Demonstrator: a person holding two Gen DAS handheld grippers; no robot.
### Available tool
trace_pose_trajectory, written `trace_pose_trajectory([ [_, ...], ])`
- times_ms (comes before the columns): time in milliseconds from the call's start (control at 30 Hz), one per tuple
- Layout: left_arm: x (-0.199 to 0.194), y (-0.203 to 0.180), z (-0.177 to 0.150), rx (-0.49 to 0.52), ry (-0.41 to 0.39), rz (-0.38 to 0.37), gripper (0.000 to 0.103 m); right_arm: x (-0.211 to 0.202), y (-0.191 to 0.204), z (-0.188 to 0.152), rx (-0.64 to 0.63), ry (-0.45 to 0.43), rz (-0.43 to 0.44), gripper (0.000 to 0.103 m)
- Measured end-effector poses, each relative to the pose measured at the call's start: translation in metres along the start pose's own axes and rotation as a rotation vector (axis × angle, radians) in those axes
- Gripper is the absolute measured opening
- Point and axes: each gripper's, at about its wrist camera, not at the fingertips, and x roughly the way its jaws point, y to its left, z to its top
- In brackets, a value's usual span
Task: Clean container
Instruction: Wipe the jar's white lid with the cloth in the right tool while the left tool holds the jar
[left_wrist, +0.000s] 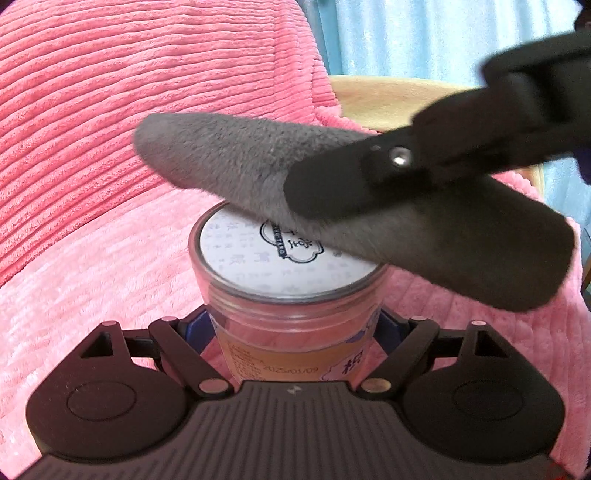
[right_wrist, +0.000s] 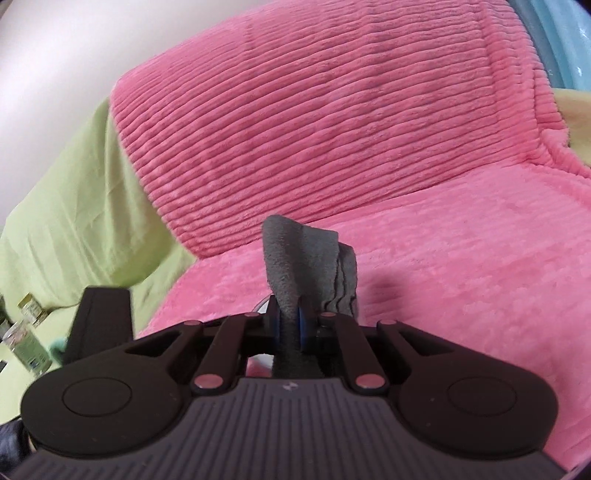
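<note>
Over the pink blanket (left_wrist: 92, 155), left gripper (left_wrist: 295, 332) clamps the clear jar (left_wrist: 295, 321) by its sides, upright, near centre, white printed lid (left_wrist: 280, 258) on top. Right of and above it, right gripper (right_wrist: 291, 325) pinches a folded grey cloth (left_wrist: 229, 162), jaws closed on it, cloth lying across the lid's far-right edge, apparently touching. Step looks like wiping the lid; next move likely calls for dragging the cloth across the lid top while the jar is held steady.

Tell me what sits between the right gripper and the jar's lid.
The gray cloth, pinched in the right gripper, lies across the lid; left wrist view.
</note>
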Motion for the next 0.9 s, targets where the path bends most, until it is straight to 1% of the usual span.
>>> trace_pose_trajectory([
  [67, 0.005, 0.01, 0.004, -0.006, 0.0, -0.003, 0.085, 0.001, 0.003, -0.001, 0.008, 0.009, 0.027, 0.008],
  [167, 0.0, 0.012, -0.002, -0.031, 0.002, -0.014, 0.085, 0.004, 0.005, -0.001, 0.028, 0.015, 0.063, 0.008],
  [367, 0.001, 0.015, -0.001, -0.036, 0.004, -0.015, 0.085, 0.019, 0.0, 0.003, 0.079, 0.007, 0.096, 0.007],
  [400, -0.003, 0.012, -0.003, -0.036, 0.003, -0.015, 0.085, 0.023, 0.0, 0.003, 0.083, 0.005, 0.097, 0.007],
  [600, -0.006, 0.01, -0.004, -0.026, 0.003, -0.011, 0.085, 0.03, -0.012, 0.008, 0.099, -0.021, 0.069, 0.005],
  [900, -0.012, 0.009, -0.006, -0.018, 0.003, -0.011, 0.085, 0.013, -0.014, 0.006, 0.094, -0.024, 0.003, 0.006],
])
